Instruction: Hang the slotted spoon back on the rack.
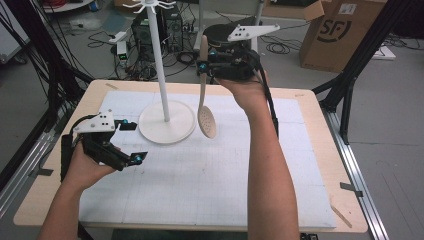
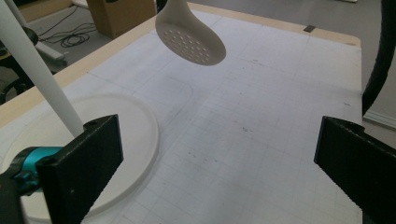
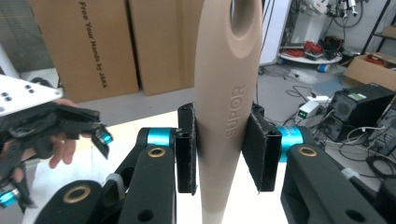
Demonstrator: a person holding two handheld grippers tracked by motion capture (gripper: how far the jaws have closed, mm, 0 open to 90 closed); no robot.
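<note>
Wooden table [image 1: 60,165]: white gridded mat [image 1: 210,175], round stand base [image 1: 167,122].

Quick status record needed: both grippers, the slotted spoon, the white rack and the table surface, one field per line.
right gripper: shut on the handle of the slotted spoon, raised above the table
slotted spoon: hangs upright, perforated bowl down, off the mat, handle hole at top
left gripper: open, nothing between the jaws, low over the mat beside the rack's base
white rack: upright pole on a round base, hooks at top, none bearing anything visible
grid mat: white, covers the wooden table
</note>
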